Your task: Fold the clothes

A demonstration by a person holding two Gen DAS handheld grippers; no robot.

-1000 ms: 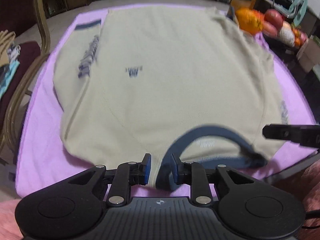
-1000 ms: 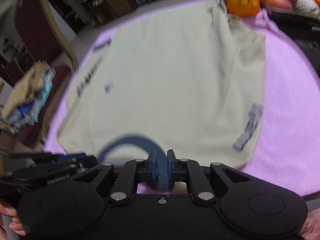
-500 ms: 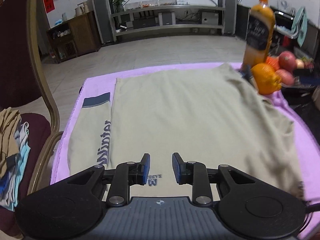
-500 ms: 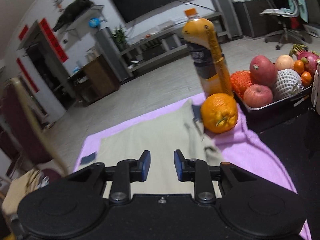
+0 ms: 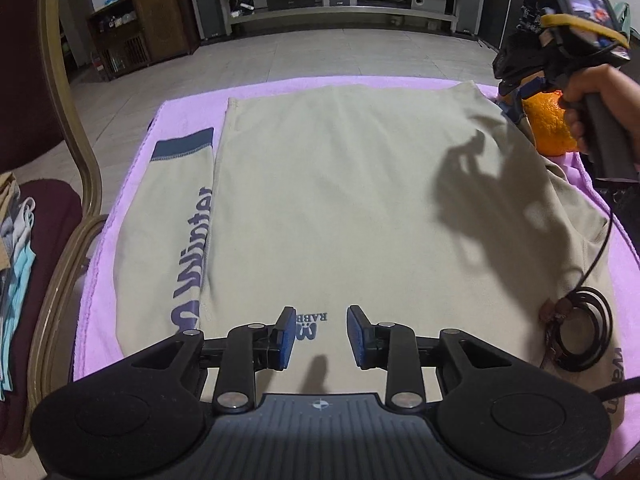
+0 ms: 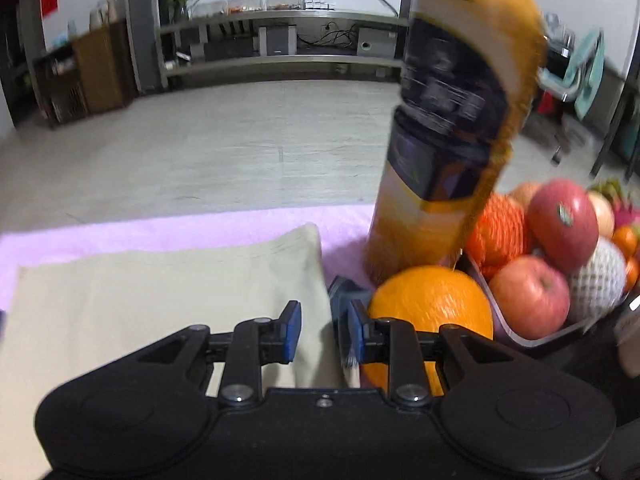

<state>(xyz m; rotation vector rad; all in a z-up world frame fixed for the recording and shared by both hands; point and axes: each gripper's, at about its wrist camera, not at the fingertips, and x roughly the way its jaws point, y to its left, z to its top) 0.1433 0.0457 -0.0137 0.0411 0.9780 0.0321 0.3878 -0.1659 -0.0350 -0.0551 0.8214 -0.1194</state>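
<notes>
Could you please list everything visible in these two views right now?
Long-sleeved shirt: one, beige with navy cuffs and lettering, spread flat on the cover.
Table cover: one, lilac, under the shirt.
Orange: one, loose, at the shirt's far right corner.
Juice bottle: one, orange with a dark label, upright behind the orange.
Fruit tray: one, holding apples and other fruit, right of the bottle.
Chair: one, maroon with a gold frame, left of the table.
Folded clothes: a stack, pale colours, on the chair seat.
Cable: one, black, coiled on the shirt's right side.
Left hand-held gripper: black with blue pads, open above the shirt.
Right hand-held gripper: open at the shirt's far right corner.
</notes>
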